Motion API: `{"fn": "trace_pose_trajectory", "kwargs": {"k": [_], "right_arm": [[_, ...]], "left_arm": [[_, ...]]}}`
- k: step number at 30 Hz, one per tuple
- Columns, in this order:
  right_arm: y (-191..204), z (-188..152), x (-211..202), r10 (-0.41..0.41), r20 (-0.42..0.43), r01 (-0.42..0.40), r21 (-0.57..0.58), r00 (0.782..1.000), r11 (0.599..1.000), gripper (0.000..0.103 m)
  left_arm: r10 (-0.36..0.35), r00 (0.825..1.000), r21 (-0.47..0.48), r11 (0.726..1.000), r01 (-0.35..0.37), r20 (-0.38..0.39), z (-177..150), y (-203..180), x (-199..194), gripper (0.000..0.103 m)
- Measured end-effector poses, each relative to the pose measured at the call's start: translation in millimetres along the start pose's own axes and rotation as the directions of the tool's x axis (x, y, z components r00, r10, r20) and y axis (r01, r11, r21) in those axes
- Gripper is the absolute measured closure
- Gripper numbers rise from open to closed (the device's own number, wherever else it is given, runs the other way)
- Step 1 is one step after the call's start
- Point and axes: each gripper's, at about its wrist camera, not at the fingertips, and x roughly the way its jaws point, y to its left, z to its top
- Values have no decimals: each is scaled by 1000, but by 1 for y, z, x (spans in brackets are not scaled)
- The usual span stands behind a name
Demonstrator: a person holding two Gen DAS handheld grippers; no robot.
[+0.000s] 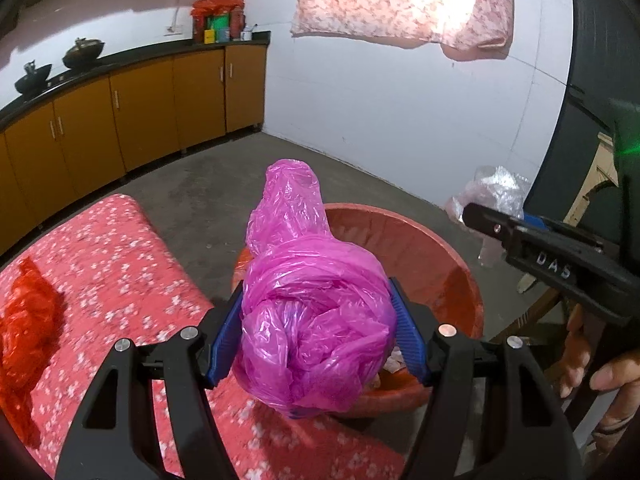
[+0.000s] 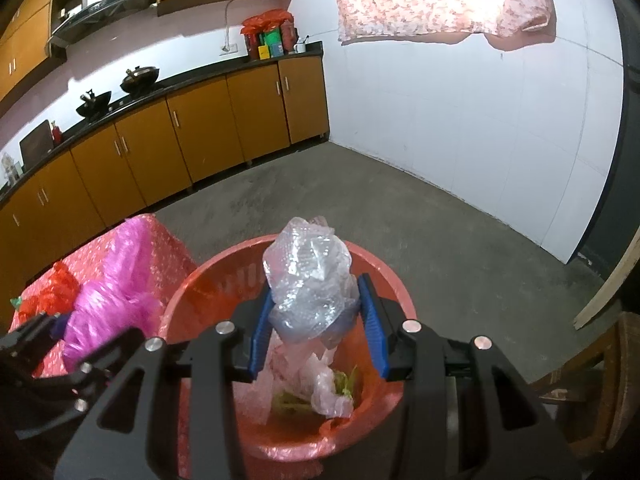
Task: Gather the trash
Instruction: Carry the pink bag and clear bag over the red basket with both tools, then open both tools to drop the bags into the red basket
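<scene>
Left wrist view: the left gripper (image 1: 316, 344) clamps a crumpled magenta plastic bag (image 1: 312, 320) above the round red lined bin (image 1: 460, 280). At 3 o'clock, the right gripper (image 2: 316, 316) pinches a clear bubble-wrap wad (image 2: 310, 284) over it.

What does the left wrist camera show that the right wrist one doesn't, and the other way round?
Left only: the left gripper clamping the pink bag, plus a person's hand. Right only: trash inside the red bin, and the right gripper pinching the clear plastic wad above it. Both: the bin, both bags, the red floral cloth, a red bag, the cabinets.
</scene>
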Motion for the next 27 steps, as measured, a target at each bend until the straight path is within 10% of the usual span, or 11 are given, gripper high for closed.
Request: {"fn": "trace_pose_trajectory", "kwargs": {"k": [15,24,27], "right_arm": [[-15,10,22,46,3,-46,65,999,997,61],[-16,13,14,95,44,-99,97,995,990,34],[-13,9,5,64,69,-70,81,996,994,11]], "left_arm": [[-32,999,37,999,34,-40,4,-13,36,34],[1,999,13,1000,0,-46,1,-4,35,26],[32,999,-6,999,-32,-27,-3,6,23,20]]}}
